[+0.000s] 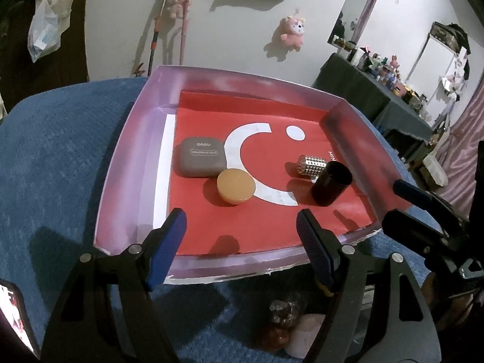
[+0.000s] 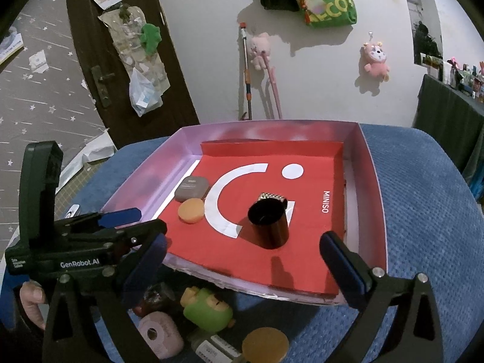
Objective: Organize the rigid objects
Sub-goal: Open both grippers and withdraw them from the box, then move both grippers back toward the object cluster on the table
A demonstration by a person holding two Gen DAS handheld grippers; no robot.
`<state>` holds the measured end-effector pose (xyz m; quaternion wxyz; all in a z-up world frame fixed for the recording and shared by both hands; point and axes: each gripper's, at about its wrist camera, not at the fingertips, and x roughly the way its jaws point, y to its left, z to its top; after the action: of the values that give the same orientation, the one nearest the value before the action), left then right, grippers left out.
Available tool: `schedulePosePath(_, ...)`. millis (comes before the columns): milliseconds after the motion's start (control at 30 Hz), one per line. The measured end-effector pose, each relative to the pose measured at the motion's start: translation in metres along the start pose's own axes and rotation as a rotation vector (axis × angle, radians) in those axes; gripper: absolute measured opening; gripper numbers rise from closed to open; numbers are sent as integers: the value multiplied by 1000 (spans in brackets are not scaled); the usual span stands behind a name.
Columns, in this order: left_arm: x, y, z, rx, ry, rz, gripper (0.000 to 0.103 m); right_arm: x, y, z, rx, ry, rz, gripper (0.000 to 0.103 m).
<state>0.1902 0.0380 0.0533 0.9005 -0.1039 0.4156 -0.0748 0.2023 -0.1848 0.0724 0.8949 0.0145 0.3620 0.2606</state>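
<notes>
A shallow box point(image 1: 127, 163) point(image 2: 372, 187) with a red MINISO liner sits on a blue cushion. Inside it lie a grey case point(image 1: 202, 156) point(image 2: 192, 188), an orange round puck point(image 1: 236, 186) point(image 2: 190, 210), a studded silver cylinder point(image 1: 311, 165) point(image 2: 272, 196) and a black cup point(image 1: 331, 184) point(image 2: 269, 222). My left gripper point(image 1: 242, 245) is open and empty over the box's near edge. My right gripper point(image 2: 245, 267) is open and empty at the near edge, in front of the black cup. Loose items lie before the box: a green toy point(image 2: 207, 308), a pink case point(image 2: 160, 334), a gold disc point(image 2: 265, 345).
The blue cushion point(image 1: 60, 157) point(image 2: 423, 211) carries everything. A phone point(image 1: 13, 314) lies at its left edge. A dark door point(image 2: 99, 45), a white wall with hanging plush toys point(image 2: 375, 59) and a cluttered dark table point(image 1: 378, 90) stand behind.
</notes>
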Motion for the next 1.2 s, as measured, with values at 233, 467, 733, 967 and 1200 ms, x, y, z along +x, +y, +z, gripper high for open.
schedulePosePath(233,-6,-4,-6,6,-3,-13,96,-8,2,-5,-5,-1,12,103)
schedulePosePath(467,-15,-13,-12,27,-27,-12,99,-20,5,-9,-6,-16,16,103)
schedulePosePath(733,-29,-25,-21,54,-51,-8,103,-31,11,-15,-15,-29,18,103)
schedulePosePath(967,-38,-33,-31,70,-61,-9,103,-44,19,-23,-32,-49,9,103)
schedulePosePath(1200,-46,-39,-43,80,-68,-18,103,-56,23,-35,-29,-60,9,103)
